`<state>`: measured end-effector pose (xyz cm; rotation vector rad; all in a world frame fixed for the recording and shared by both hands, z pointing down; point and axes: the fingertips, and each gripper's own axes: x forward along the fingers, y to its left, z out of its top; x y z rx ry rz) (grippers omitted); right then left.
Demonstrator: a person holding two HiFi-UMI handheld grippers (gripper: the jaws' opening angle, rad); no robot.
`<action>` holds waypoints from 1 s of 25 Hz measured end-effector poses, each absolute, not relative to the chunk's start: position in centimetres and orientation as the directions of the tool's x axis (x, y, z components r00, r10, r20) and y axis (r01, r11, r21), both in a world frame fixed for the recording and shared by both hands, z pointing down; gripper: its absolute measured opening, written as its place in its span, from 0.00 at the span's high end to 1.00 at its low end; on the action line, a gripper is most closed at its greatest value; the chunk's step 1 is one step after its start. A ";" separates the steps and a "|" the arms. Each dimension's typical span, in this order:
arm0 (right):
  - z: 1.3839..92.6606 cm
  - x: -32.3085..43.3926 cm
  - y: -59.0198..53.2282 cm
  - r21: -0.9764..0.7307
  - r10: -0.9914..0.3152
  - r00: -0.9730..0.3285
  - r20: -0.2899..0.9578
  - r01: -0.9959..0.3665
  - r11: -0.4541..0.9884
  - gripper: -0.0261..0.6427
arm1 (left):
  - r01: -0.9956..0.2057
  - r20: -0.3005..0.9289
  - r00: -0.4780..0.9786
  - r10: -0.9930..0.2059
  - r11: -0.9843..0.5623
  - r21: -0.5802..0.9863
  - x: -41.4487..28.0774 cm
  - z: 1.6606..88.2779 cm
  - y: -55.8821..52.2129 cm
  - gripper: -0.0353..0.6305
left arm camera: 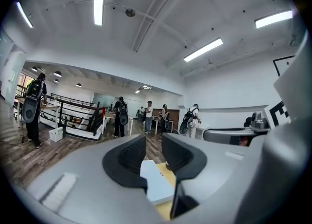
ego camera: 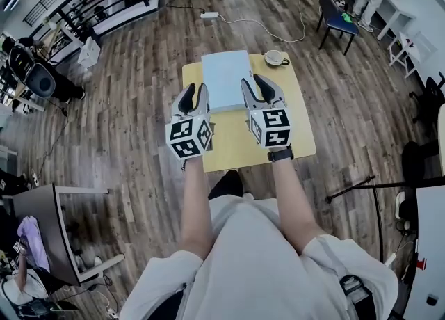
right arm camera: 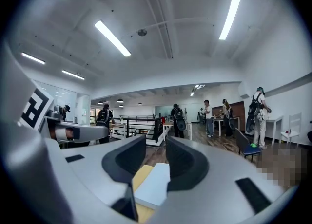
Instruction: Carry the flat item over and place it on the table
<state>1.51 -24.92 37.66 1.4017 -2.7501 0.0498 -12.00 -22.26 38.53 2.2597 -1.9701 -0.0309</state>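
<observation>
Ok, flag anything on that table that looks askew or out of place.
The flat white item lies at the far side of the yellow table, and its far edge seems to stick out past the table's edge. The cup at the far right corner stands upright; nothing looks spilled.

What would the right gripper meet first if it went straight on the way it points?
Probably the white board on the table: its near edge lies low between the right gripper's open jaws. Height is unclear; it might pass just above.
</observation>
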 end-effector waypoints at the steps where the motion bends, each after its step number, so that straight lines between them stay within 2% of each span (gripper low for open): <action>1: 37.4 1.7 -24.5 -0.005 -0.808 -0.586 0.056 -0.810 0.587 0.76 | -0.984 0.073 0.143 -0.987 -0.134 0.115 -11.7 38.3 -21.9 0.79; 9: 35.7 3.3 -22.6 0.011 -0.824 -0.566 -0.003 -0.824 0.566 0.80 | -0.982 0.056 0.180 -0.982 -0.175 0.076 -9.3 37.2 -20.2 0.84; 15: 34.6 4.0 -22.6 -0.002 -0.840 -0.541 -0.039 -0.840 0.542 0.85 | -0.984 0.052 0.172 -0.984 -0.169 0.062 -9.1 36.4 -20.1 0.93; 25: 34.5 3.8 -23.5 0.016 -0.853 -0.522 -0.027 -0.853 0.521 0.91 | -0.984 0.050 0.170 -0.984 -0.167 0.055 -9.3 36.2 -20.9 0.93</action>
